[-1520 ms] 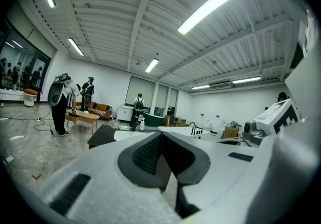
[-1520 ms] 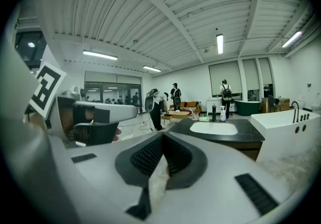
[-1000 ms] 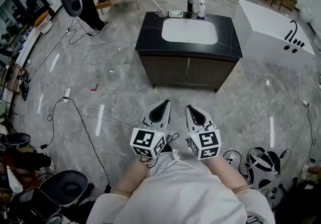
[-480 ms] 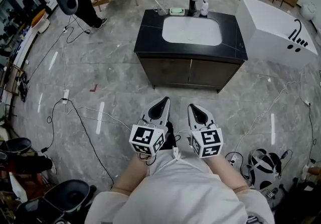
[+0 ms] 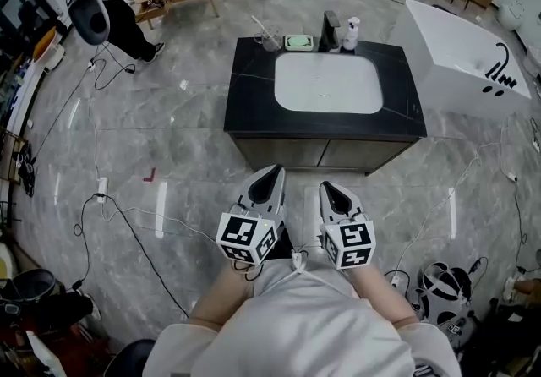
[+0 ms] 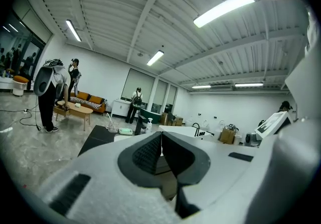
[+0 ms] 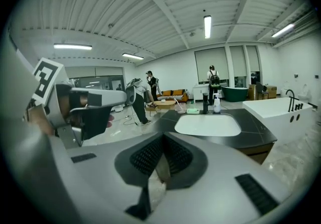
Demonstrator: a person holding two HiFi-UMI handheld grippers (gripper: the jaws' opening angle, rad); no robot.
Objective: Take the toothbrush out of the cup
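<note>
1. The vanity [image 5: 249,105], black-topped with a white sink [image 5: 328,84] set in it, stands on the grey floor ahead of the person. A white bathtub [image 5: 452,62] is off to its right.
2. The left gripper [image 5: 270,179] and right gripper [image 5: 329,192] hang side by side close to the person's body, well apart from the vanity. Each has its jaws pressed together with nothing between them.
3. The cup [image 5: 271,42] sits at the countertop's back left, just beside a soap dish [image 5: 297,42].
4. The toothbrush [image 5: 259,28] stands in the cup, leaning left.
</note>
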